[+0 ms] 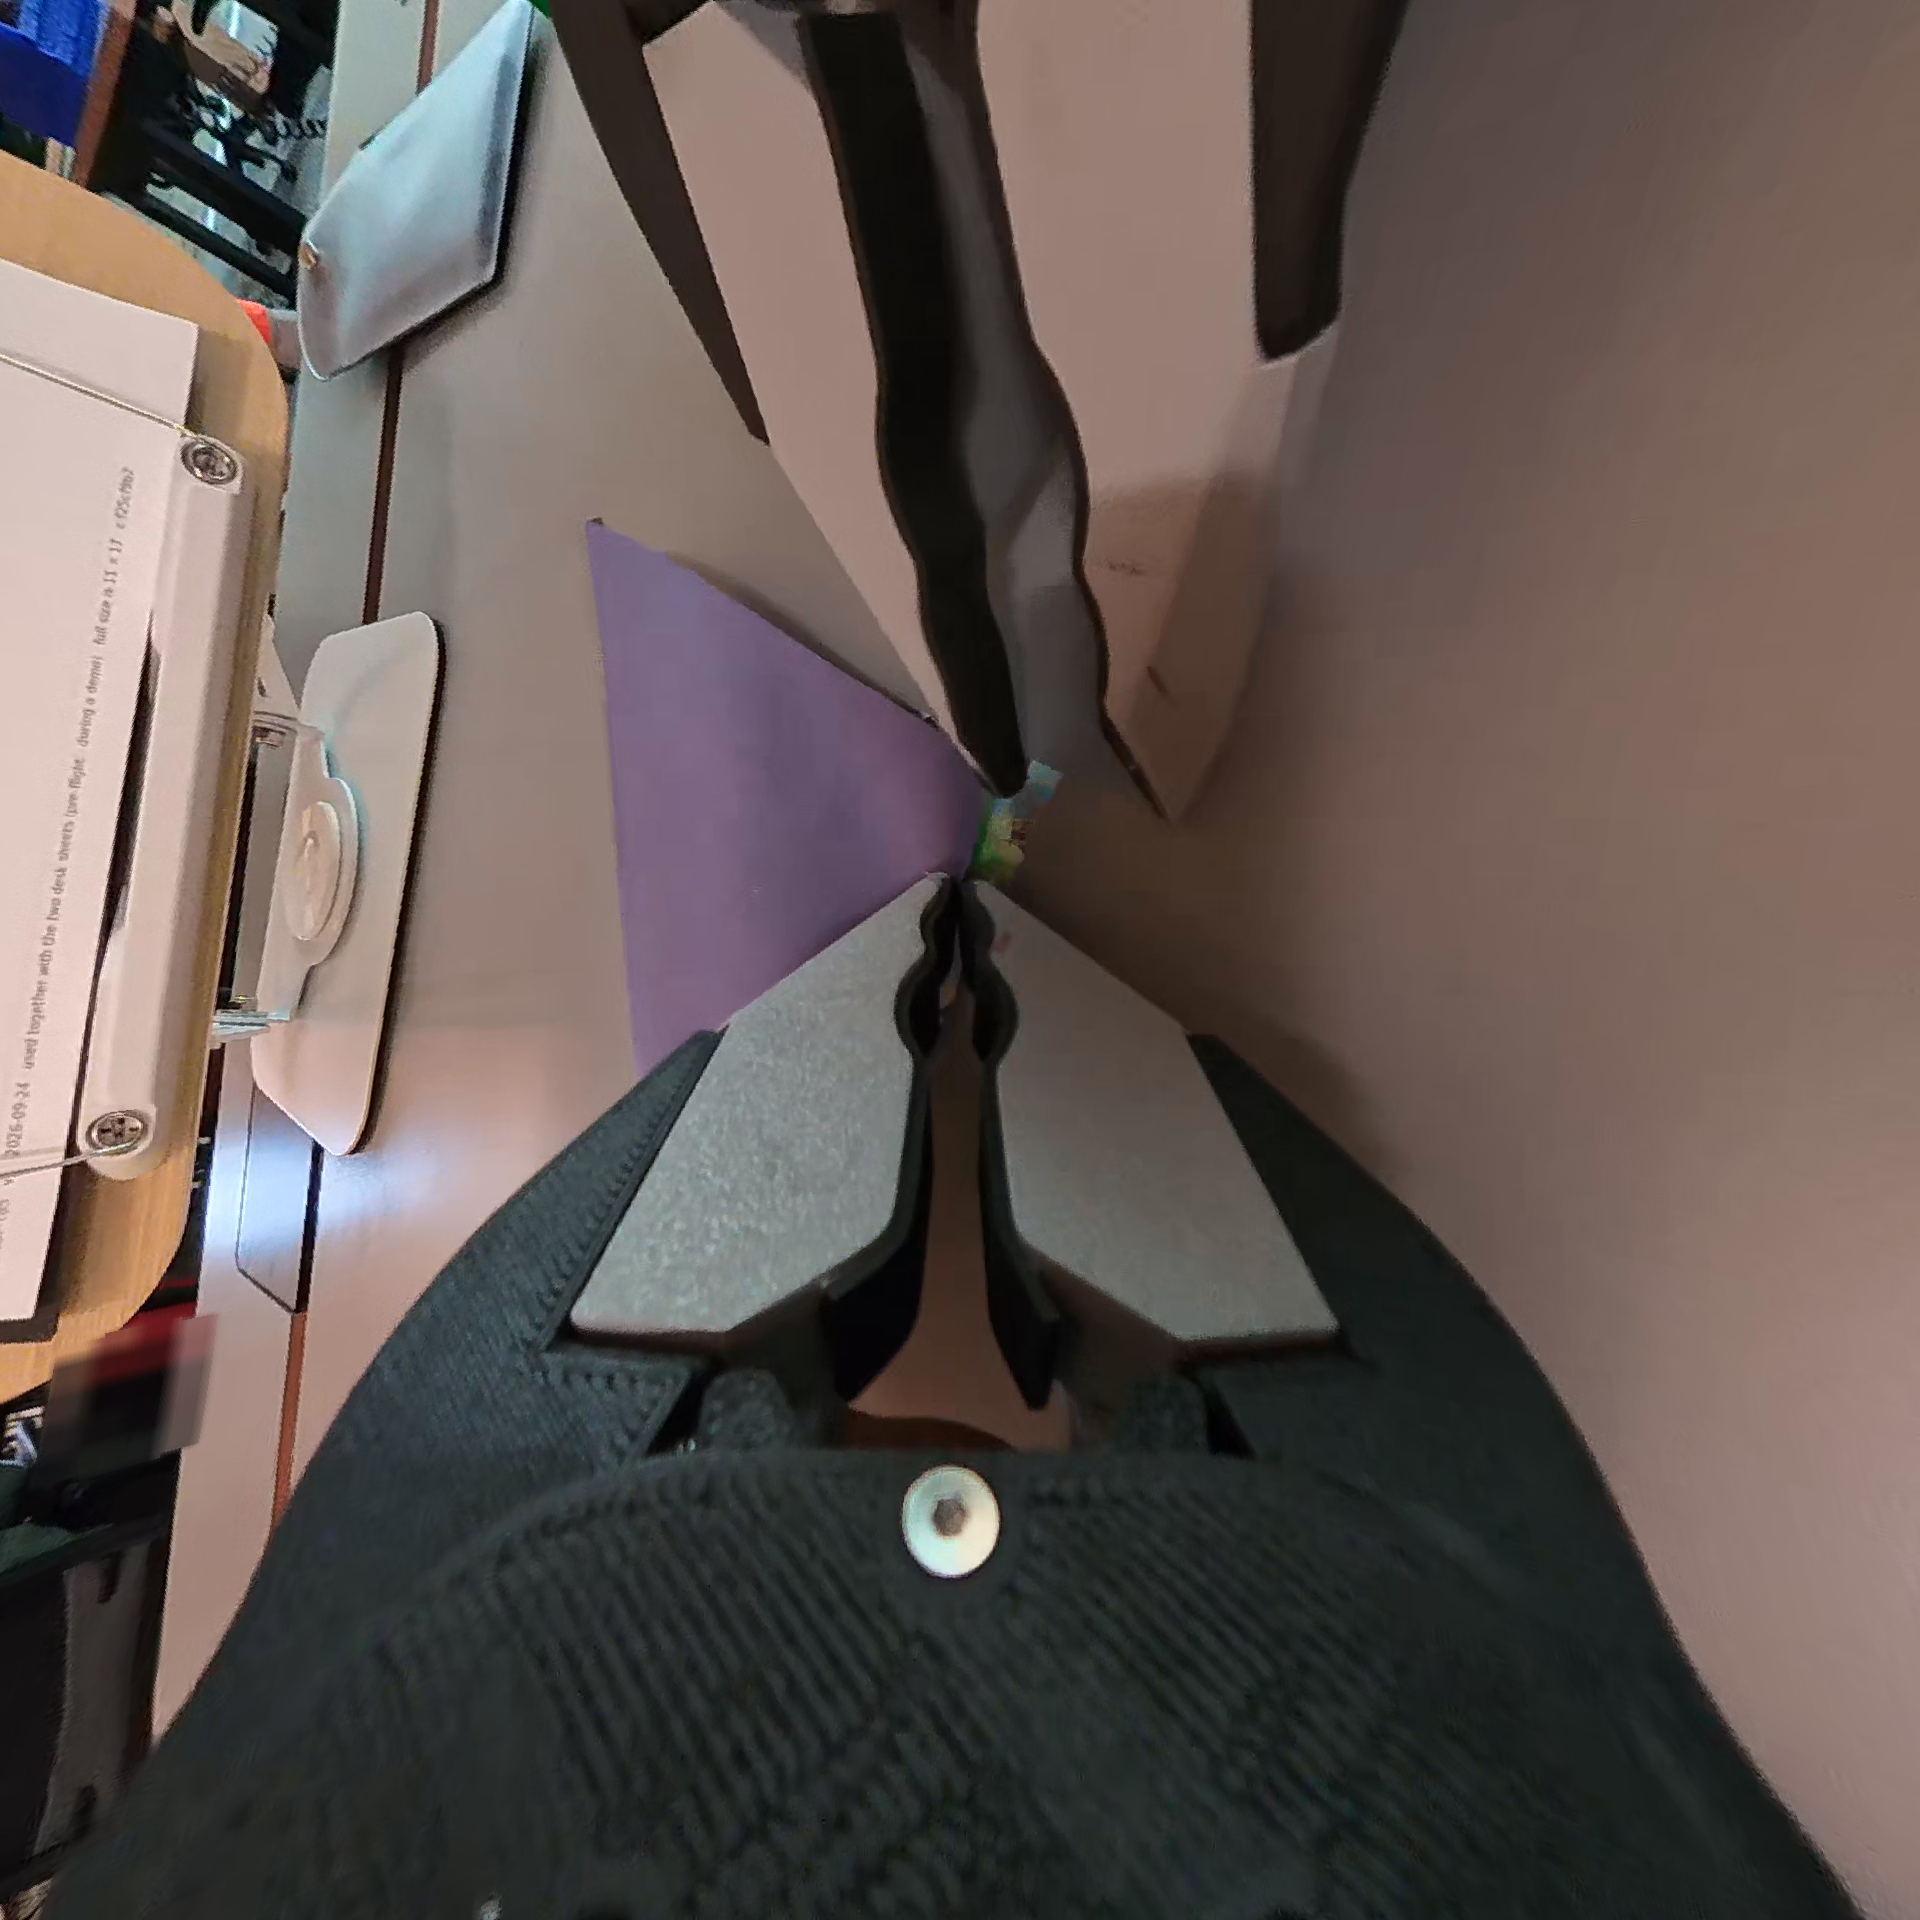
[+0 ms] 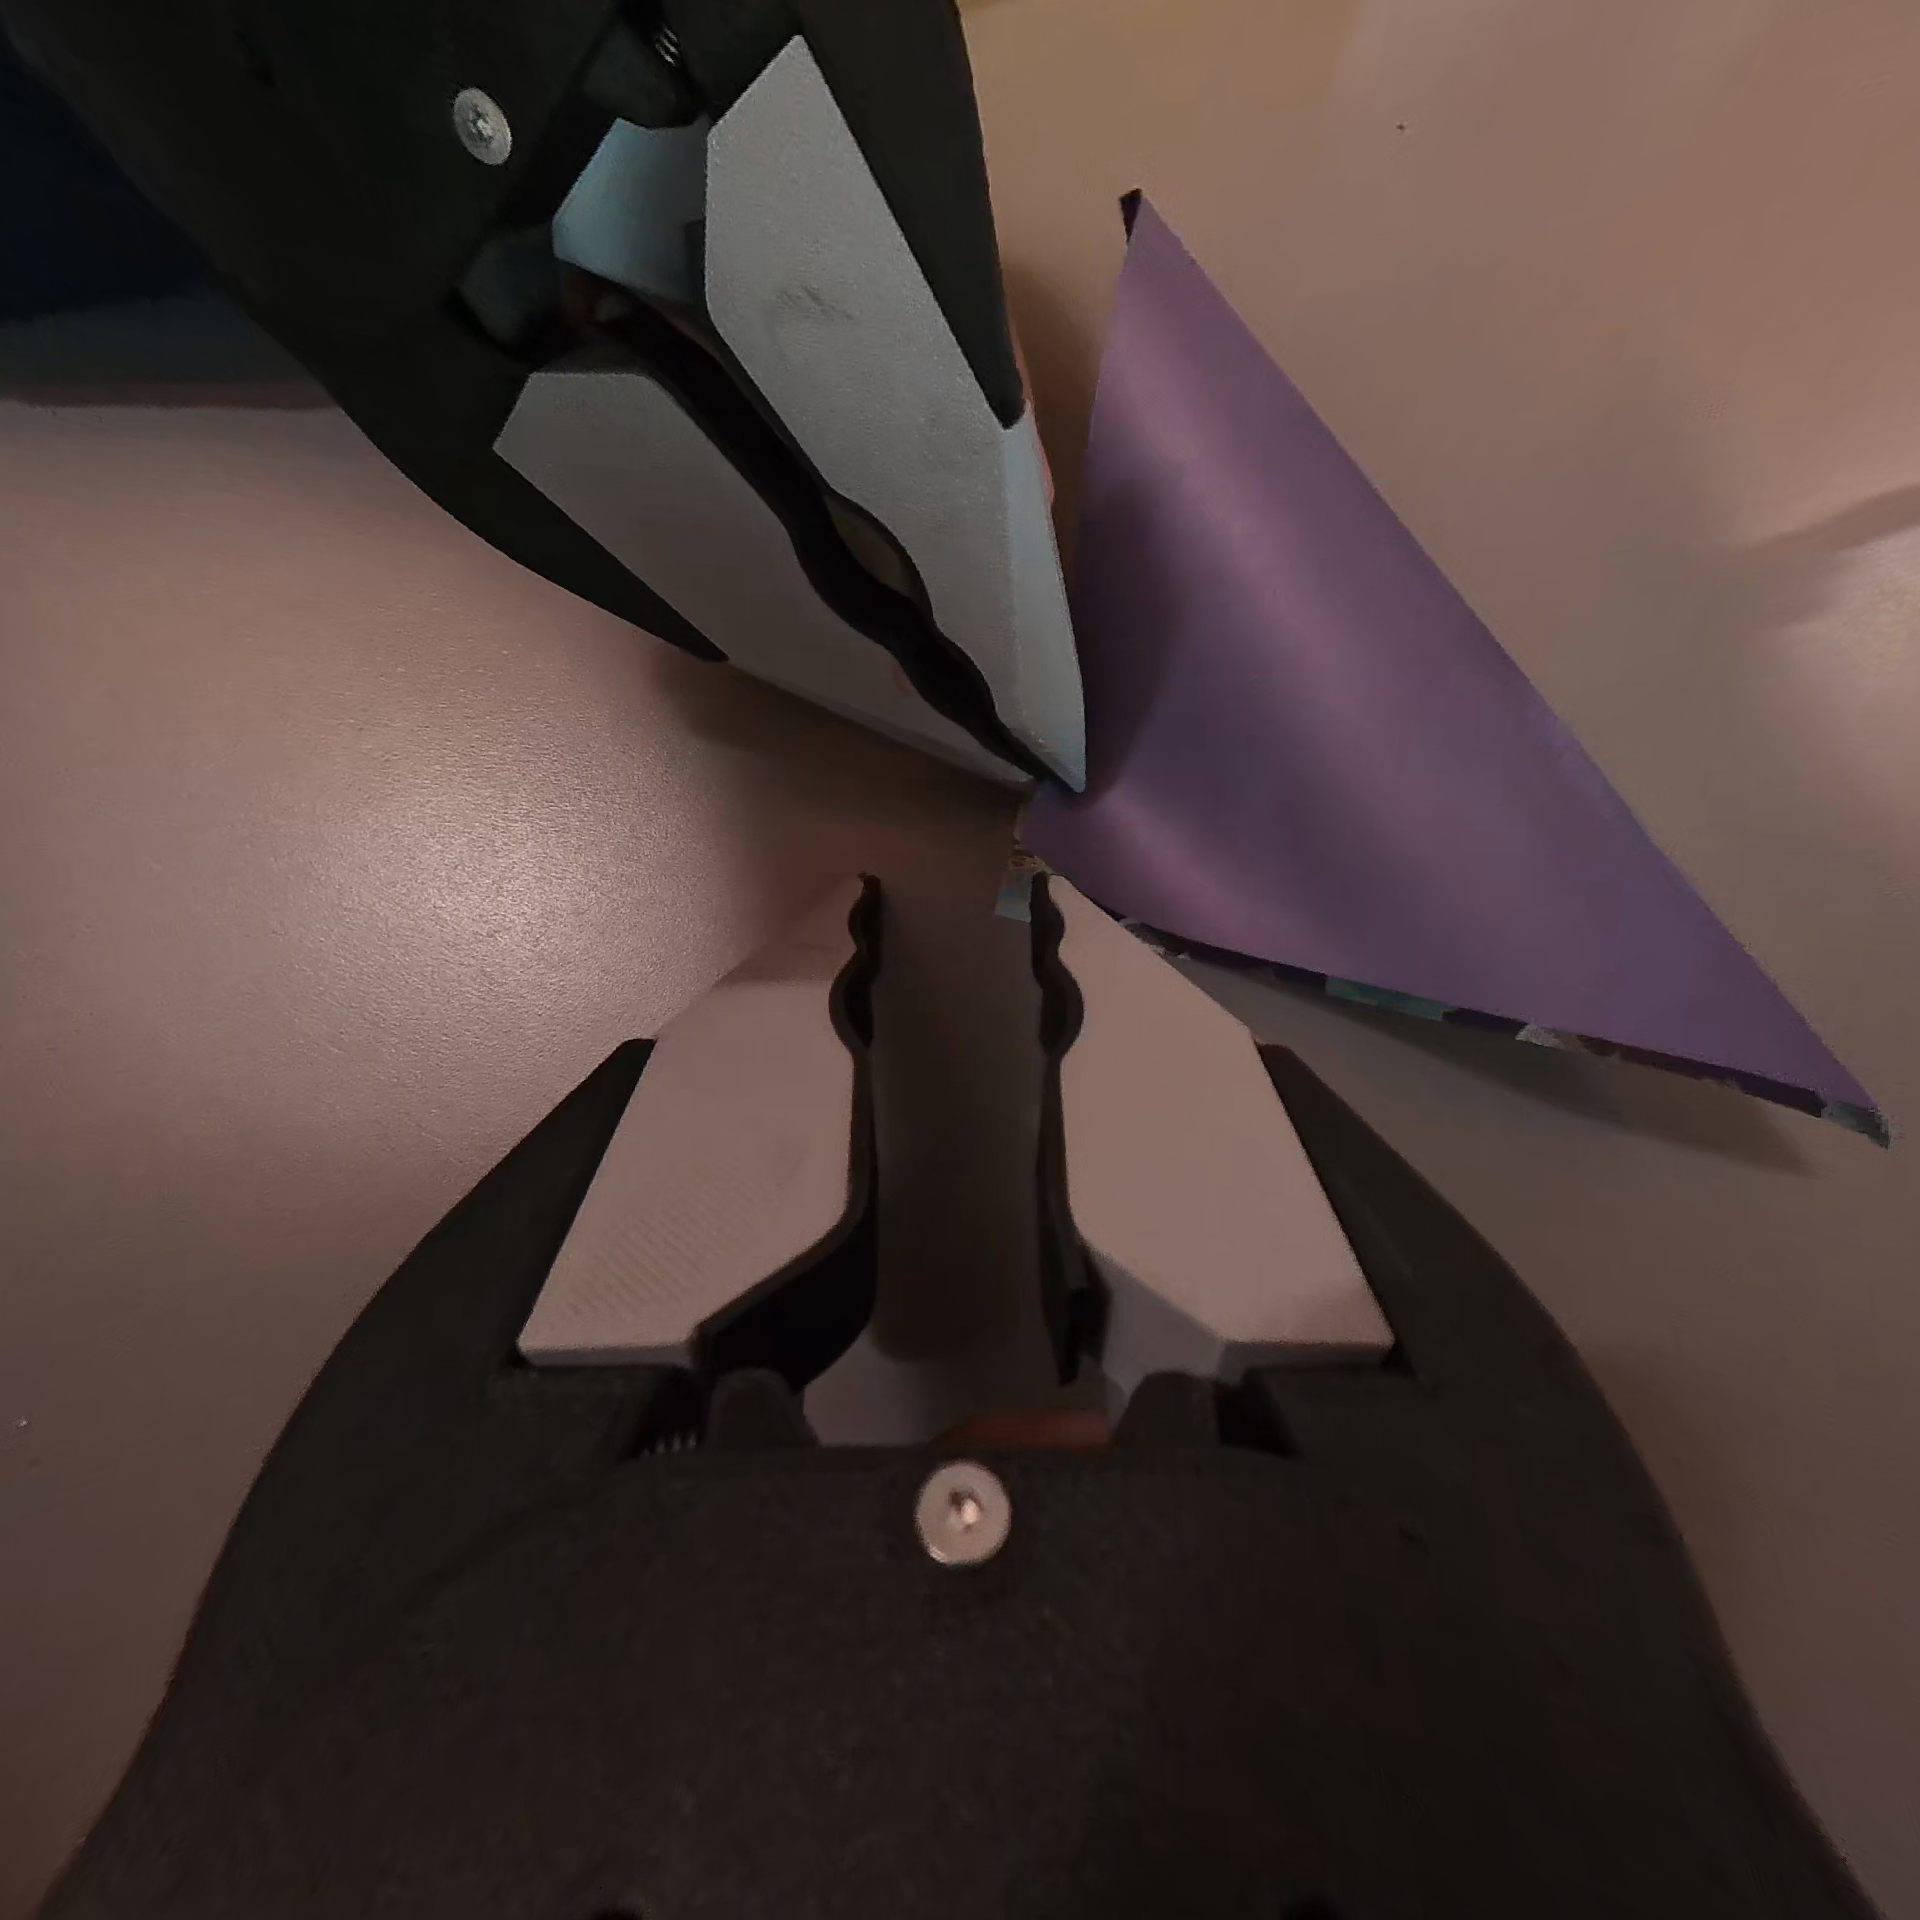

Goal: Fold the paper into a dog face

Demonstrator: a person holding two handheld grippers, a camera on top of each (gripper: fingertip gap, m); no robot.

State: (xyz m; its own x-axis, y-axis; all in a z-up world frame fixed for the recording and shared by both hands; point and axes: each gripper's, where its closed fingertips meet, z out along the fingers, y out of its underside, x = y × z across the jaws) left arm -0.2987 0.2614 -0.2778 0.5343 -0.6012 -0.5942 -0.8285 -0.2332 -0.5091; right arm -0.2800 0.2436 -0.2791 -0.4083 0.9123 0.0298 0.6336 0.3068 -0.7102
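A: Where's the paper point(image 2: 1340, 665)?

B: I see it folded into a purple triangle, lying on the pinkish table point(image 2: 312, 831), patterned underside peeking out.

A: And my 2 grippers?

B: Left gripper point(image 1: 958, 894) is pinched together at the paper's corner; whether it grips the paper, I can't tell. Right gripper point(image 2: 956, 894) is parted, empty, just beside that corner.

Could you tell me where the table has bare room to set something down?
Bare table lies left of the right claw, and beyond the purple paper. It is crowded where both claws meet the paper's corner.
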